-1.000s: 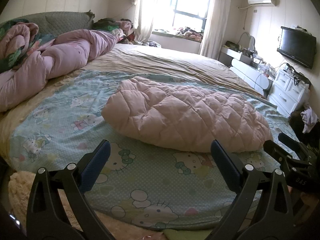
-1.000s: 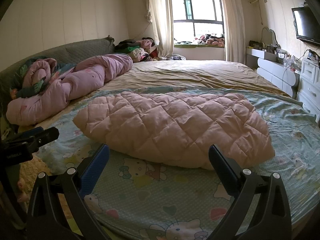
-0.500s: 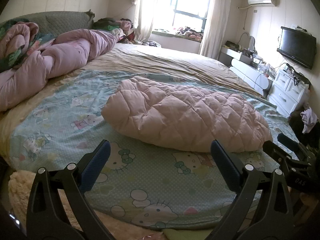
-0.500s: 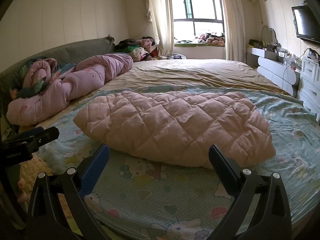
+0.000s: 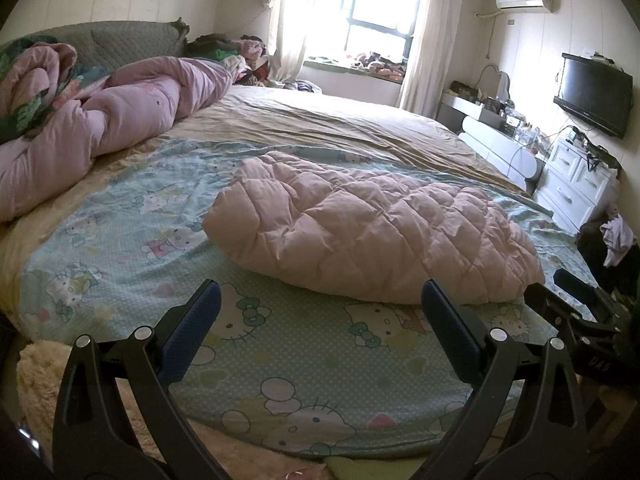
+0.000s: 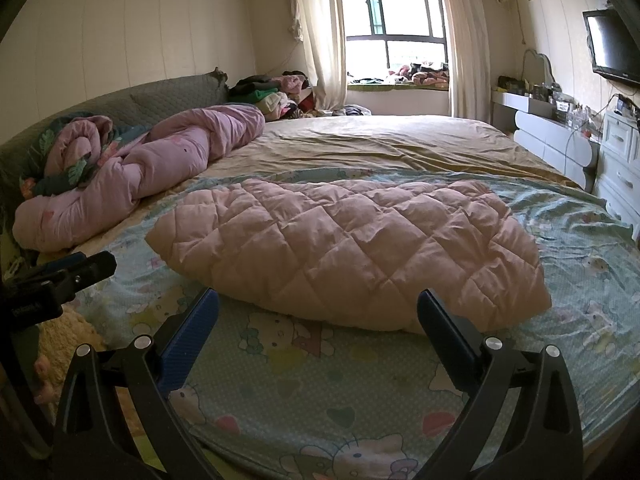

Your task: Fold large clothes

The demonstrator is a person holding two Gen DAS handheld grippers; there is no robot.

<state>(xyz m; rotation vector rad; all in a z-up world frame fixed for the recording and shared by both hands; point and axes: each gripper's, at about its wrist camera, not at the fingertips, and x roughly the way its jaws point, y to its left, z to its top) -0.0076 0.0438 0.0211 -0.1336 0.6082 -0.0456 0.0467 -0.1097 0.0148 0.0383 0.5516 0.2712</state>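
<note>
A pink quilted padded garment (image 5: 372, 232) lies folded in a puffy bundle on the cartoon-print sheet (image 5: 132, 248) of a big round bed; the right wrist view shows it too (image 6: 352, 248). My left gripper (image 5: 320, 304) hovers open over the bed's near edge, short of the garment, with nothing between its blue-padded fingers. My right gripper (image 6: 318, 312) is open as well, just in front of the garment's near edge, empty. The right gripper's body shows at the right of the left wrist view (image 5: 576, 320); the left gripper's body shows at the left of the right wrist view (image 6: 60, 280).
A rolled pink duvet (image 5: 120, 116) lies along the headboard at the left. A pile of clothes (image 6: 272, 96) sits near the window. White drawers (image 5: 576, 184) and a wall TV (image 5: 592, 92) stand at the right. A fluffy rug (image 5: 40, 376) lies below the bed edge.
</note>
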